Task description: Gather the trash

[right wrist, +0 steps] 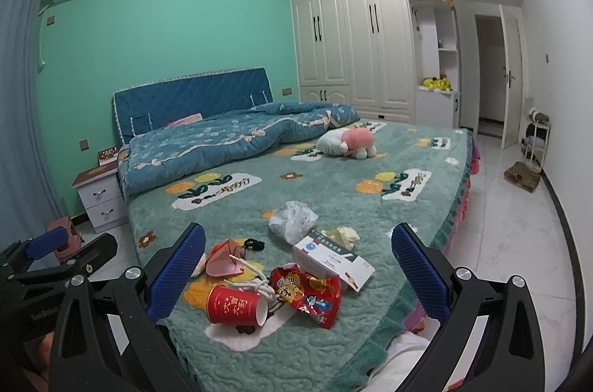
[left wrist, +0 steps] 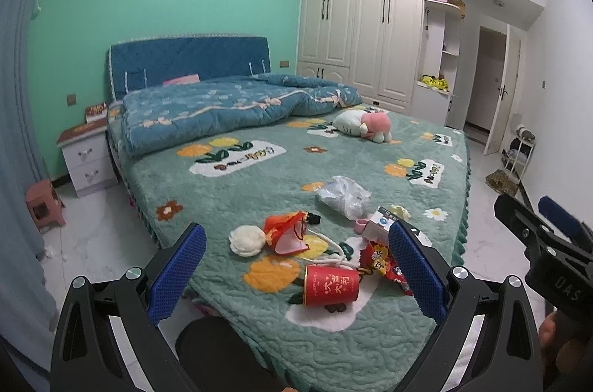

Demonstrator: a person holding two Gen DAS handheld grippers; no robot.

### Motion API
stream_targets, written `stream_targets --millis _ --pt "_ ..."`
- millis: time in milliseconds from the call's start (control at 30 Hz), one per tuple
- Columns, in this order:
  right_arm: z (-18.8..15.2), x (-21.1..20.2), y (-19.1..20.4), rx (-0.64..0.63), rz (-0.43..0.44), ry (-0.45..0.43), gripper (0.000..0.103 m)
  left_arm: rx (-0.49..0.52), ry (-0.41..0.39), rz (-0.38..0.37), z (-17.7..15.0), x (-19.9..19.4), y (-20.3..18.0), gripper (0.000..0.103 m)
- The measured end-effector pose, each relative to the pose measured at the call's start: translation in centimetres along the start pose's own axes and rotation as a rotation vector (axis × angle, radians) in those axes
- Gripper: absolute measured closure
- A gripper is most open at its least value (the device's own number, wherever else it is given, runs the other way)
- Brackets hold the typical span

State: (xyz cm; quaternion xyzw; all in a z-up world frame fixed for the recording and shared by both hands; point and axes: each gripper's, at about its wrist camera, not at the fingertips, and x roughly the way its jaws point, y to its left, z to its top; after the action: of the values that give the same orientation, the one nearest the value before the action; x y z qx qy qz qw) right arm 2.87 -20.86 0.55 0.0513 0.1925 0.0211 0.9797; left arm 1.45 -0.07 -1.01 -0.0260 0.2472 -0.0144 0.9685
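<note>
Trash lies on the near corner of the bed (left wrist: 259, 177): a red paper cup (left wrist: 331, 285) (right wrist: 237, 306) on its side, a red snack wrapper (left wrist: 385, 262) (right wrist: 309, 292), a white carton (right wrist: 330, 256) (left wrist: 380, 223), a clear plastic bag (left wrist: 344, 193) (right wrist: 292, 219), a crumpled tissue (right wrist: 344, 234), a red-orange wrapper (left wrist: 287, 232) (right wrist: 224, 258) and a white round pad (left wrist: 246, 240). My left gripper (left wrist: 296, 269) is open and empty above the cup. My right gripper (right wrist: 298, 273) is open and empty above the pile.
A folded blue quilt (left wrist: 222, 110) and a plush toy (left wrist: 365, 127) lie farther up the bed. A white nightstand (left wrist: 87, 158) and a brown stool (left wrist: 42, 204) stand at the left. A wardrobe (left wrist: 363, 28) and an open door (left wrist: 504, 88) are behind.
</note>
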Motion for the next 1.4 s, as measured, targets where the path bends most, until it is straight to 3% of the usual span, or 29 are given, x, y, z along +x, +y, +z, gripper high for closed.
stream_targets --millis 300,700,900,1033,1400 --pt "-0.8 2.6 -0.7 0.012 0.026 0.083 0.005 0.037 0.118 -0.012 -0.7 2.8 -0.7 0.006" --pt "-2.2 7.1 -1.8 0.045 0.068 0.219 0.005 0.028 0.313 -0.103 -1.8 7.9 -1.3 0.006" --pt "-3.7 9.8 -1.8 0.058 0.104 0.313 0.005 -0.008 0.471 -0.192 -3.4 11.5 -1.0 0.006" --pt "-4.2 11.0 -1.9 0.057 0.101 0.344 0.005 -0.01 0.532 -0.167 -4.1 13.9 -0.9 0.006" --pt "-5.2 13.5 -3.0 0.046 0.096 0.406 0.005 0.043 0.601 -0.141 -5.7 18.9 -2.7 0.006"
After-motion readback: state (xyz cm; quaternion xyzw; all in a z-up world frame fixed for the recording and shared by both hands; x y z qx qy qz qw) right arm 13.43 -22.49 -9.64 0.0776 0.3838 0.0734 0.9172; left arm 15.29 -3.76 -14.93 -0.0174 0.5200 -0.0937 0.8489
